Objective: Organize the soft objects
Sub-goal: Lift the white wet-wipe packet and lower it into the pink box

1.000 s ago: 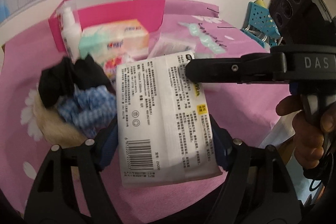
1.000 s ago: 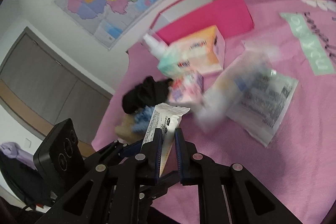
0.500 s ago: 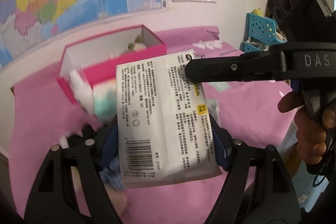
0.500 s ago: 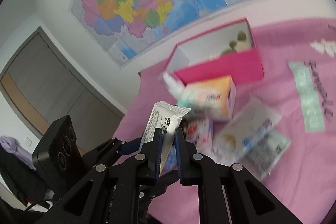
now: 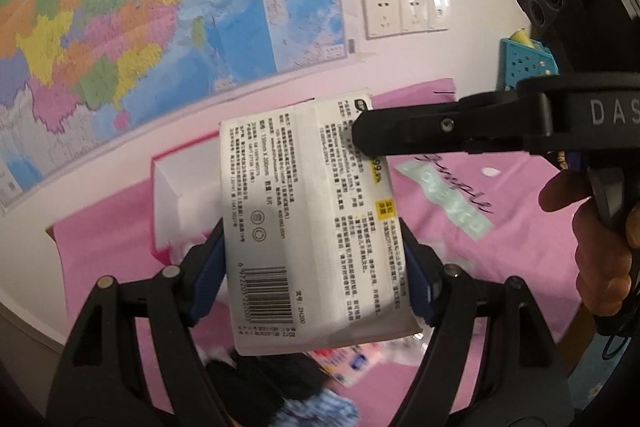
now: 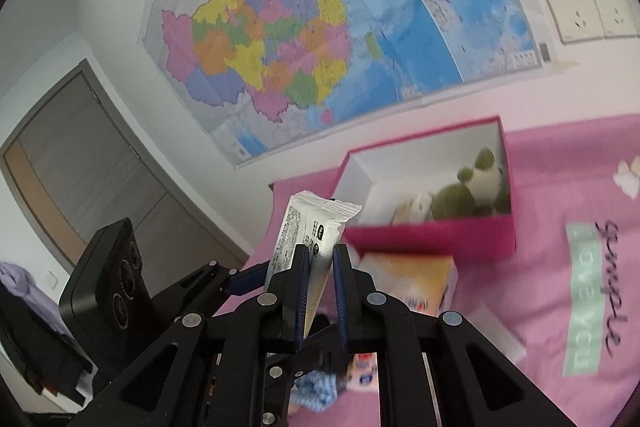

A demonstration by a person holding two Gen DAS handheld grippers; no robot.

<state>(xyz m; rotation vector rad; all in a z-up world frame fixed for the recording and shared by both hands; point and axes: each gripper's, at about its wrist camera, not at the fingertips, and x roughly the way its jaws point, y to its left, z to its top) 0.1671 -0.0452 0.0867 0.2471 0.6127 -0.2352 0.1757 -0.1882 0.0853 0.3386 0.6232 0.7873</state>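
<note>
Only the right wrist view shows the plush toy (image 6: pixel 460 197) inside the pink box (image 6: pixel 432 241), while at centre frame the white printed wipes pack (image 5: pixel 312 227) is held from both sides by the left gripper (image 5: pixel 314 267) and pinched at its top edge by the nearly closed right gripper (image 6: pixel 320 291).

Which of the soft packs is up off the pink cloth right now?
The white wipes pack with the barcode, held between both grippers. The orange tissue pack lies on the cloth beside the pink box.
</note>
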